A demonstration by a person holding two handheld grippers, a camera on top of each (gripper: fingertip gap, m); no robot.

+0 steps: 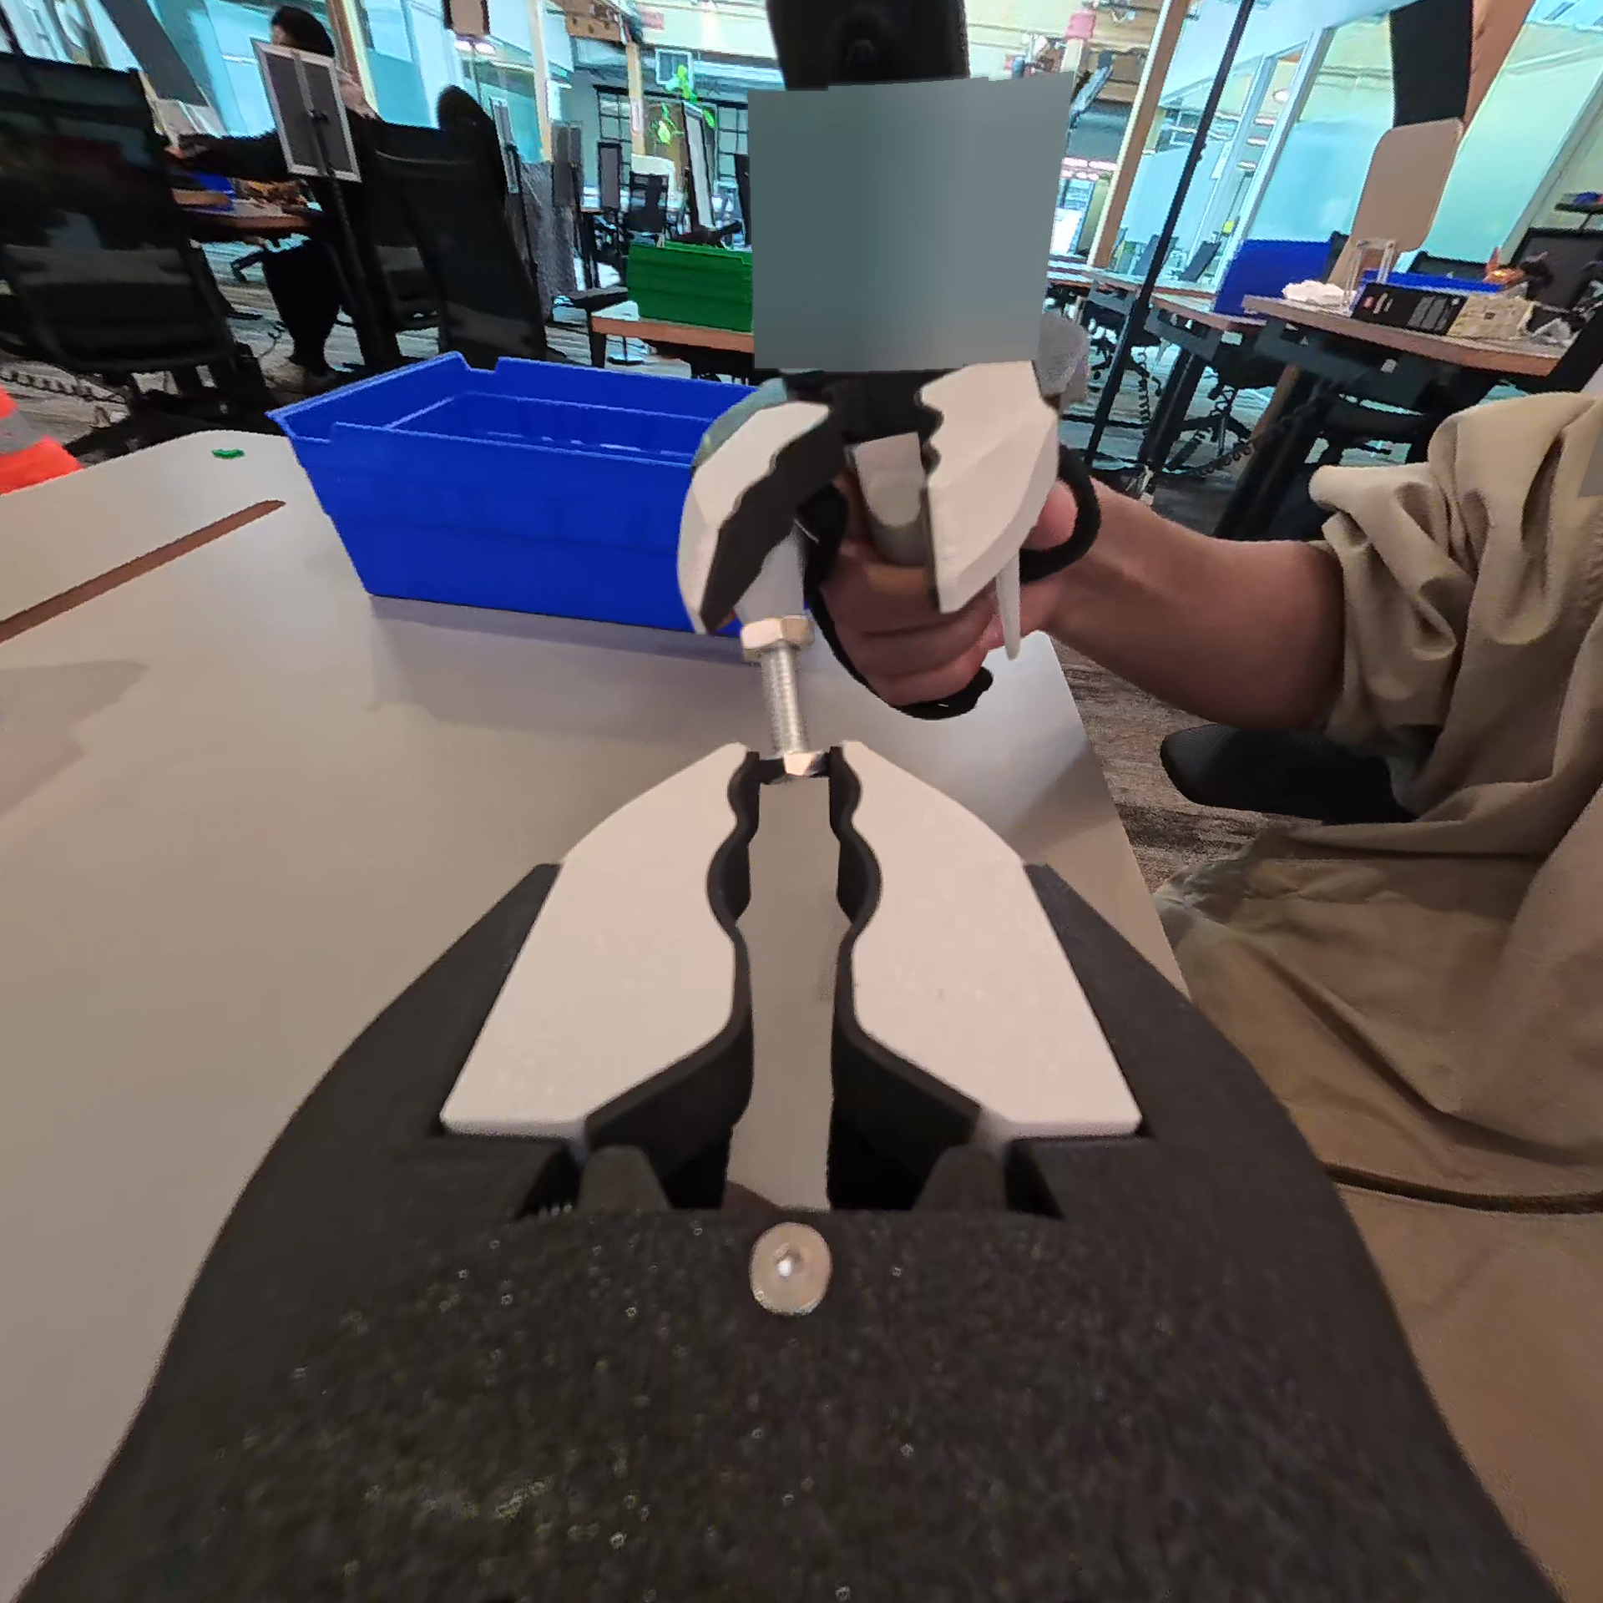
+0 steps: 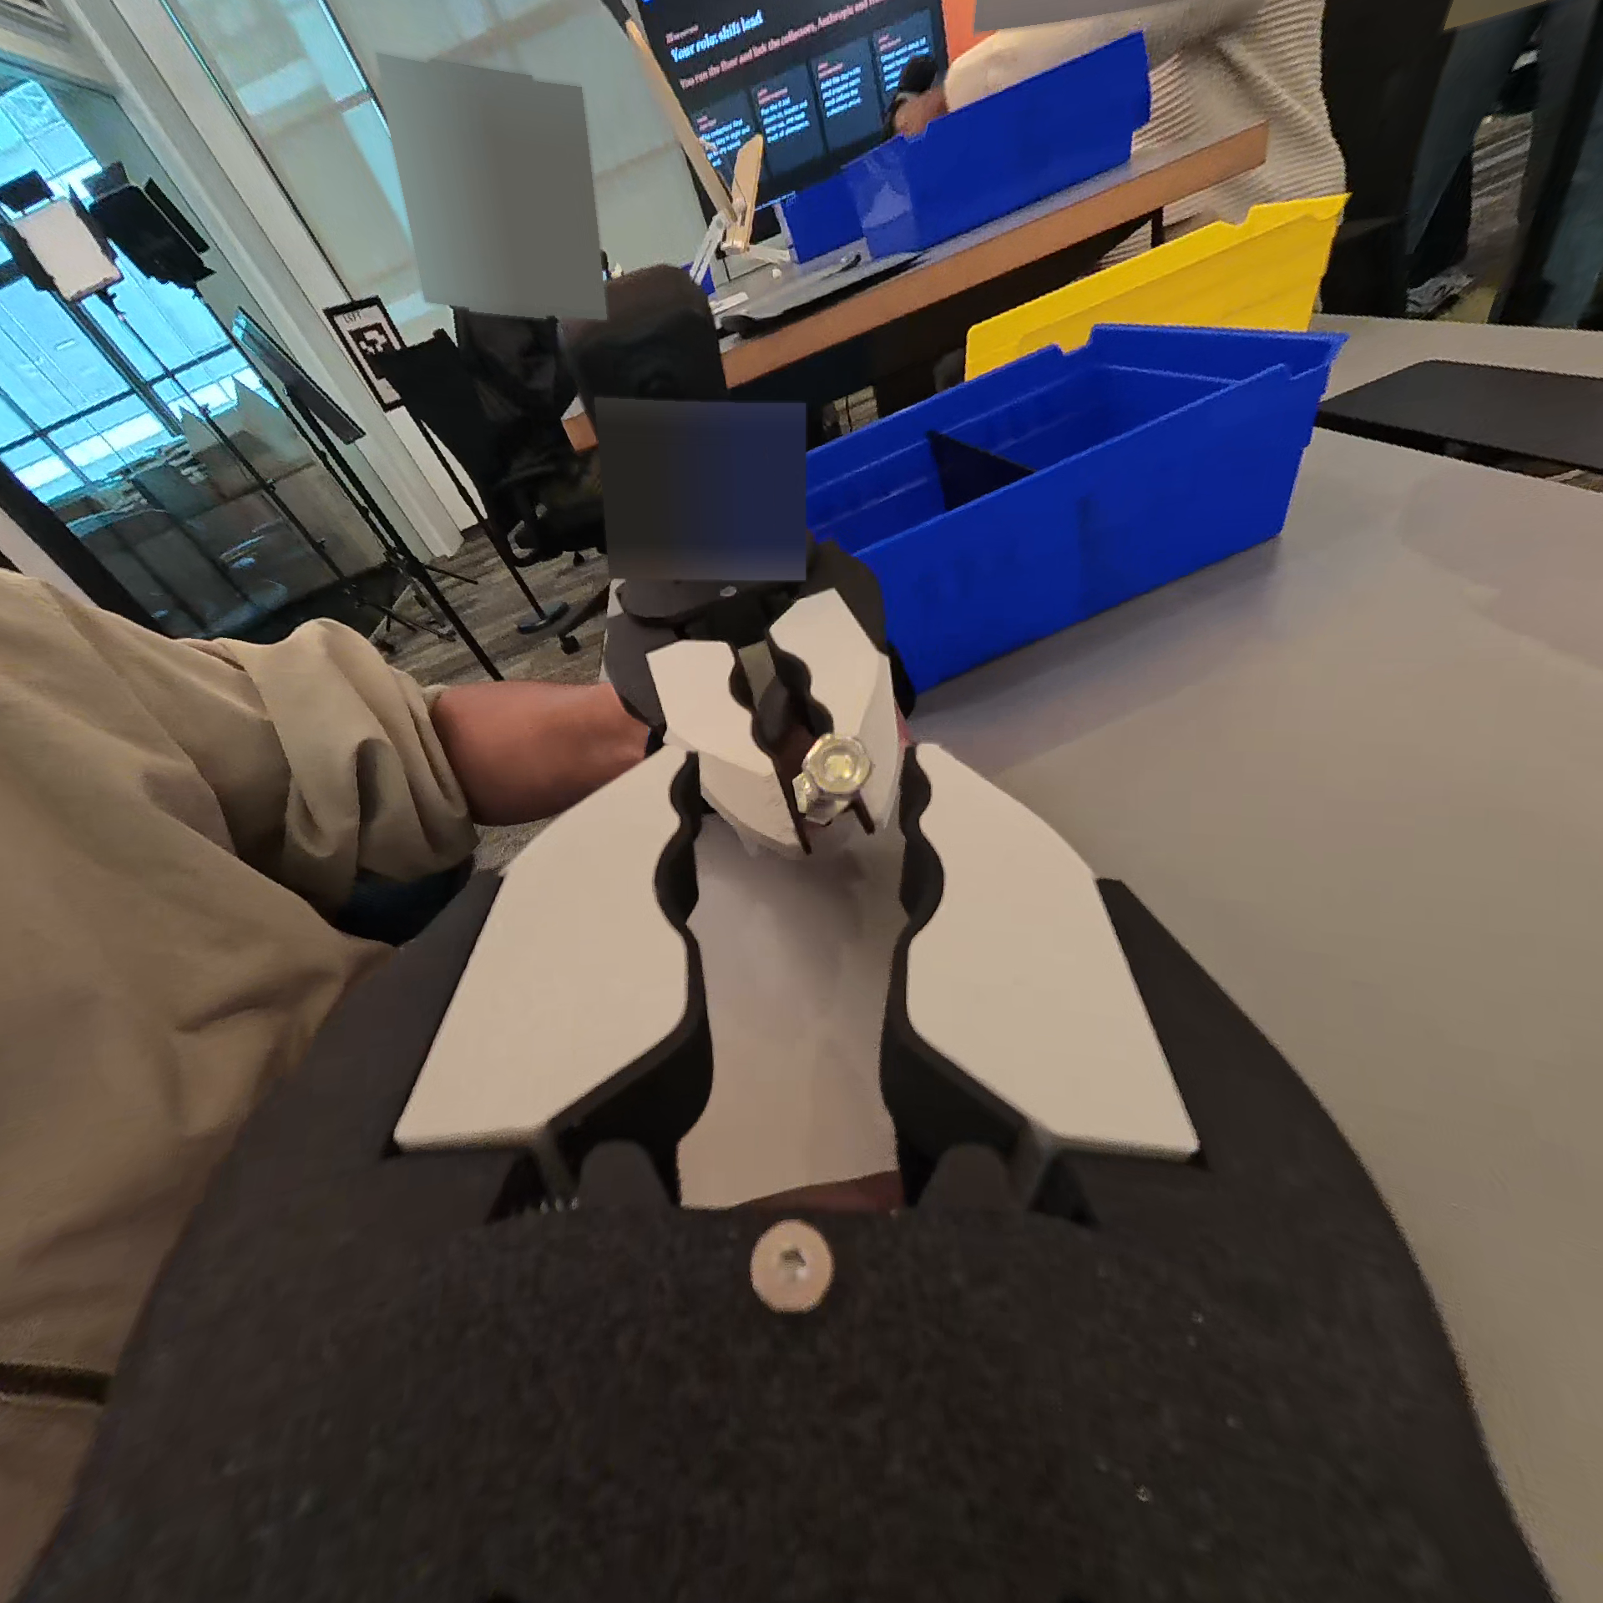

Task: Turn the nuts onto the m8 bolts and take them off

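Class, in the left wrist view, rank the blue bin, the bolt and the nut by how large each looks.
1. blue bin, largest by far.
2. bolt.
3. nut, smallest, pinched at the left hand-held gripper tips; partly hidden, so its full size is unsure.

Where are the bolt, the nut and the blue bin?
bolt (image 1: 786, 701): left wrist view, on its threaded shaft.
nut (image 1: 805, 765): left wrist view, on its front face.
blue bin (image 1: 520, 529): left wrist view, on its front wall.
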